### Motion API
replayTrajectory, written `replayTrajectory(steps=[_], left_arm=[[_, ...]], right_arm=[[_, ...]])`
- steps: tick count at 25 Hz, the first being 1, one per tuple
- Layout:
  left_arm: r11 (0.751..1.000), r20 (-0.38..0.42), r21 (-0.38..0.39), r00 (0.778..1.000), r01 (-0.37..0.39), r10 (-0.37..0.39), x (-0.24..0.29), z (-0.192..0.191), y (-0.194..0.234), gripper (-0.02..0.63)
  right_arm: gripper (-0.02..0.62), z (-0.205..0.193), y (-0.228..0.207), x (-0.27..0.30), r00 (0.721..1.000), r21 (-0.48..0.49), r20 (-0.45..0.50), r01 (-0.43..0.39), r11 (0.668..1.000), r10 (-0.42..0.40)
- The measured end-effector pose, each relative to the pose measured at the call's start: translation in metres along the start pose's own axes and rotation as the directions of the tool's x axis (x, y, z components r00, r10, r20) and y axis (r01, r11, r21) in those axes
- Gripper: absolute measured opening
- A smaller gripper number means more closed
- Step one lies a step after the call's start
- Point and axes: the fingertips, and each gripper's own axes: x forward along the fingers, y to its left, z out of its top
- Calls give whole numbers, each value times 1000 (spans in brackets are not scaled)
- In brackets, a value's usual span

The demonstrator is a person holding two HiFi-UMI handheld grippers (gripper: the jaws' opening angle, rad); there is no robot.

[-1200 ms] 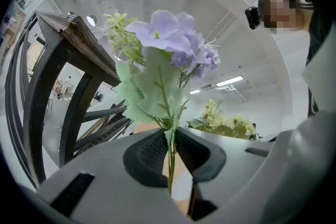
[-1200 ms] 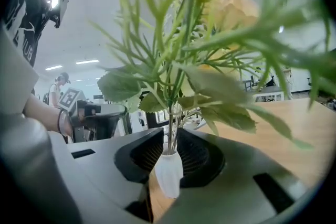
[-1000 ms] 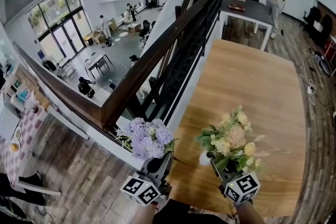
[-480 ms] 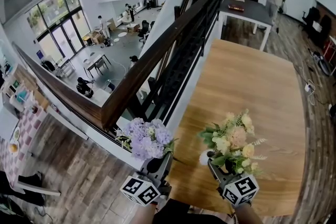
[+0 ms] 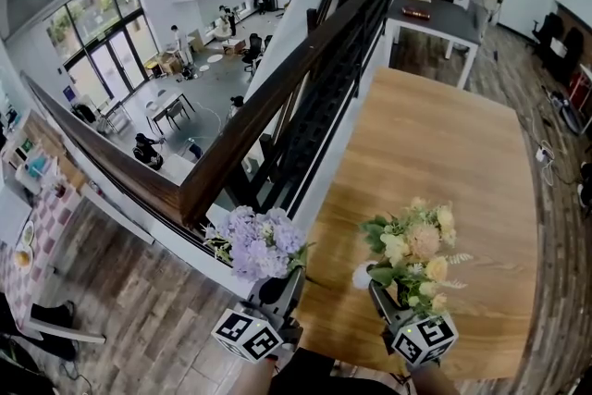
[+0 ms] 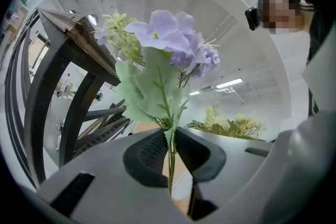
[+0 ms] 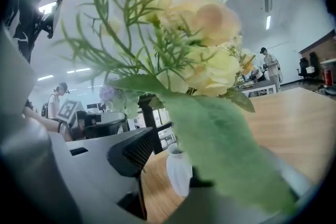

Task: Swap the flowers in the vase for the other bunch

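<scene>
Yellow bunch at near end of table, leaning over right gripper, just beside small white vase. Cannot tell whether stems sit in vase neck. Right jaws just been opening, now spread wide; broad leaf and vase between them, nothing pinched.

Purple bunch off to left near railing, thin stem pinched in left gripper.

Likely risks:
- foliage snagging on spread jaws during pull-back, dragging bunch or tipping vase
- top-heavy bunch toppling unsupported
- purple stem slipping from pinch
</scene>
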Motion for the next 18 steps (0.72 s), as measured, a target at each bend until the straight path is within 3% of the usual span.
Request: replayTrajectory(steps=[18], left_arm=[[1000,-1,10,1000,29,-29,-2,-1,-5,48]], right_arm=[[178,-23,10,-10,999,3,-43,-1,1000,1]])
